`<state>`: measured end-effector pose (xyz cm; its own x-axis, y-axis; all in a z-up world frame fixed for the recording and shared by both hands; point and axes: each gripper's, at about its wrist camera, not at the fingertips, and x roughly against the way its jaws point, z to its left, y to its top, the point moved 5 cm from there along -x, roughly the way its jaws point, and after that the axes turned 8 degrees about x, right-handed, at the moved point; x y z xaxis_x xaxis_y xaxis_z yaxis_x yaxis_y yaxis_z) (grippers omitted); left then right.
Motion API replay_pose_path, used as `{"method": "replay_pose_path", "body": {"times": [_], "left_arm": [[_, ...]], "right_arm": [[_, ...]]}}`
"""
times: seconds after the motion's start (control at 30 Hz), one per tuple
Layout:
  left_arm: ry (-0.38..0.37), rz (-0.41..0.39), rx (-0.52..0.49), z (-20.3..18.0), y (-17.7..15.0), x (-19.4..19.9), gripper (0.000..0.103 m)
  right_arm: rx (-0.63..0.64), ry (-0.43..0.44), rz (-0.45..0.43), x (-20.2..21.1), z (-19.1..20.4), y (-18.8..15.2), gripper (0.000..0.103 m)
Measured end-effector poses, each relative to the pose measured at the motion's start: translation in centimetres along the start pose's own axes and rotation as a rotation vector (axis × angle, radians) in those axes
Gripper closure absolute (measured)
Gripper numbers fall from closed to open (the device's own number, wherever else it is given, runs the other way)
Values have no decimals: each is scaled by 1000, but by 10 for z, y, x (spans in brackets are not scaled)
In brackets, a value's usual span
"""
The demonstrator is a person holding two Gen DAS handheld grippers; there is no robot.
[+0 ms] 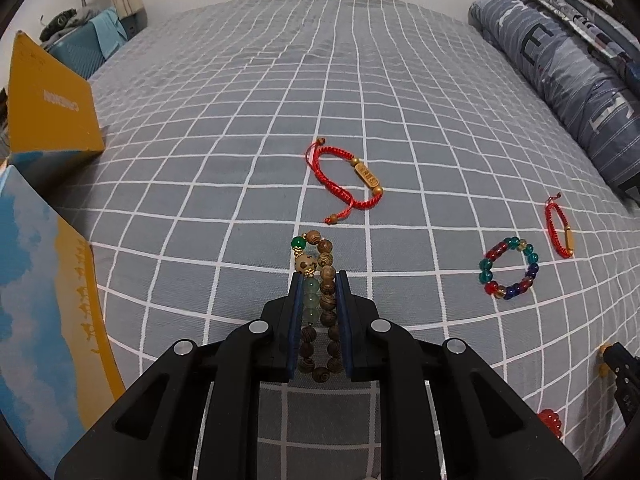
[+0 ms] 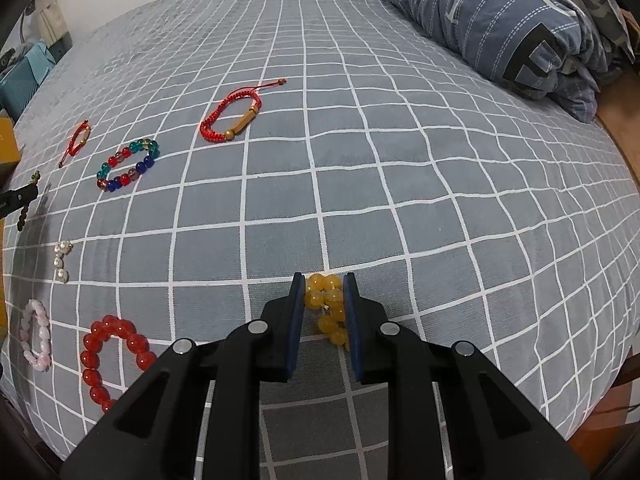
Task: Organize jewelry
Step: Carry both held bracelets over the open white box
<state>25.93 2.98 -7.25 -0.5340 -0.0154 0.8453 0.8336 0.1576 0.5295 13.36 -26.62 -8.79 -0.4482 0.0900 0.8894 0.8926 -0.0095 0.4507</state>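
Bracelets are getting pinched on both sides: the left gripper (image 1: 319,280) is squeezing a brown wooden-bead bracelet (image 1: 320,312) between its fingers. The right gripper (image 2: 323,280) is clamping a yellow glass-bead bracelet (image 2: 329,306), with a red braided cord bracelet (image 2: 234,120) lying well ahead of its fingertips.

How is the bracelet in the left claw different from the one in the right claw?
The left claw squeezes a brown wooden-bead bracelet that also has green beads and a spotted one; the right claw squeezes a yellow glassy-bead bracelet that is all one colour. The wooden one pokes out past the fingertips; the yellow one stays bunched between them. Both are round-bead bracelets, pinched flat.
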Motion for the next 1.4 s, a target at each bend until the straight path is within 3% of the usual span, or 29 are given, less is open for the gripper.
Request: {"method": "replay_pose_path", "body": {"times": [0.97,1.4], "left_arm": [[-45,-179,-5,-7,-5,68,88],[-53,-214,7,7,-16,98,88]], "right_arm": [[53,-8,-233,48,15,19,84],[73,15,-258,62,36,27,84]]}}
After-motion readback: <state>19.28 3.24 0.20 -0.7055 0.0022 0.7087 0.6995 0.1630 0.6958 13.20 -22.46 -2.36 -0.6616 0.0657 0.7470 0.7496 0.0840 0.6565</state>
